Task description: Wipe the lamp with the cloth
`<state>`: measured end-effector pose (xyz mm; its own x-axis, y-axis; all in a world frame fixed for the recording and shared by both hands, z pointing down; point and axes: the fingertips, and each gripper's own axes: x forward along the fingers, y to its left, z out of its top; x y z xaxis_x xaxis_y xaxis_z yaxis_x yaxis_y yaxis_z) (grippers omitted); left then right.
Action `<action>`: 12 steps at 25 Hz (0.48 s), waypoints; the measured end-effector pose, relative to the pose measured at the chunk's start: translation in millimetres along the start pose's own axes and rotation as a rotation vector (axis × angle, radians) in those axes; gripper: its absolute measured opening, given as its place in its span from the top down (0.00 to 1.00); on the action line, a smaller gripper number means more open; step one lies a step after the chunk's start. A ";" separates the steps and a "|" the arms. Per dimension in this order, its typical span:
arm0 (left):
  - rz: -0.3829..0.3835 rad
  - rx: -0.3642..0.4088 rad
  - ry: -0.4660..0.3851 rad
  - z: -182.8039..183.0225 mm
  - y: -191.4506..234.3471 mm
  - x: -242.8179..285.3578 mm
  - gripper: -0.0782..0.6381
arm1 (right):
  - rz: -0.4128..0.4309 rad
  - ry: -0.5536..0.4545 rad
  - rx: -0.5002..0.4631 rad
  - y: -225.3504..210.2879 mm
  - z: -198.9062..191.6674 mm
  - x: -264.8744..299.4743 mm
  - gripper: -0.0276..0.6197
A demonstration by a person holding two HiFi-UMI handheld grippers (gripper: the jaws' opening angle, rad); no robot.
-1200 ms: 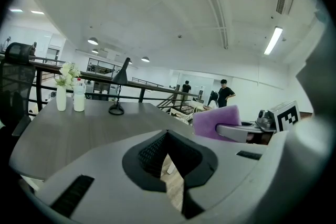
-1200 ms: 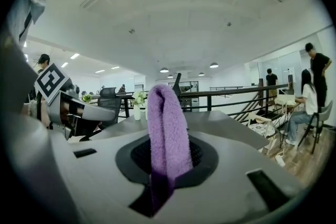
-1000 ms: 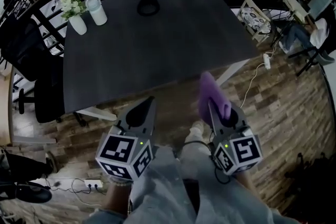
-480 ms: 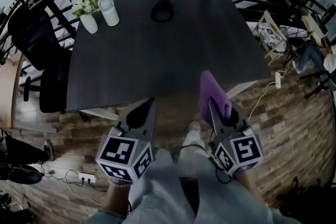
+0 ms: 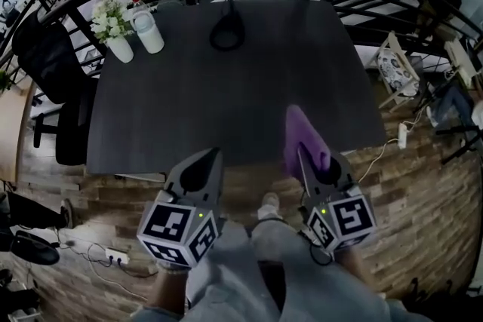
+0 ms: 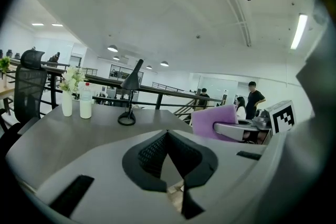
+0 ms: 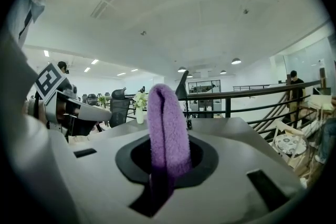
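I can make out no readable text, brand or number from here. The cubes on the left gripper (image 5: 214, 154) and right gripper (image 5: 302, 151) carry only black-and-white square markers, no letters. Any print on the white bottle (image 5: 148, 32) on the desk (image 5: 226, 102) is too small to read.

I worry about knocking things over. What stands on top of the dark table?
A lamp at the far edge; a vase of flowers and a white bottle at the far left corner. The raised cloth covers part of the near edge.
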<state>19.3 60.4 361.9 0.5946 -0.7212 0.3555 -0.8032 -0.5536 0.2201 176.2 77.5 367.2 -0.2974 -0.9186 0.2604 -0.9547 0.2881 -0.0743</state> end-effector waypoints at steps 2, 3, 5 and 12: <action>0.008 -0.013 0.007 4.5 -9.8 15.4 0.87 | 0.017 0.007 -0.002 -18.2 3.0 6.1 0.88; 0.013 -0.019 0.012 7.2 -14.9 22.8 0.87 | 0.028 0.009 -0.004 -27.0 4.5 9.5 0.88; 0.028 -0.027 0.011 13.9 -21.4 35.9 0.87 | 0.055 0.012 -0.011 -41.5 8.2 18.8 0.88; 0.109 -0.060 -0.035 33.9 -27.3 69.5 0.87 | 0.140 0.010 -0.026 -78.0 24.2 48.6 0.88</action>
<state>83.9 11.2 349.8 0.5036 -0.7903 0.3490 -0.8634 -0.4458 0.2364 236.0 3.8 362.4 -0.4277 -0.8661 0.2587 -0.9032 0.4206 -0.0852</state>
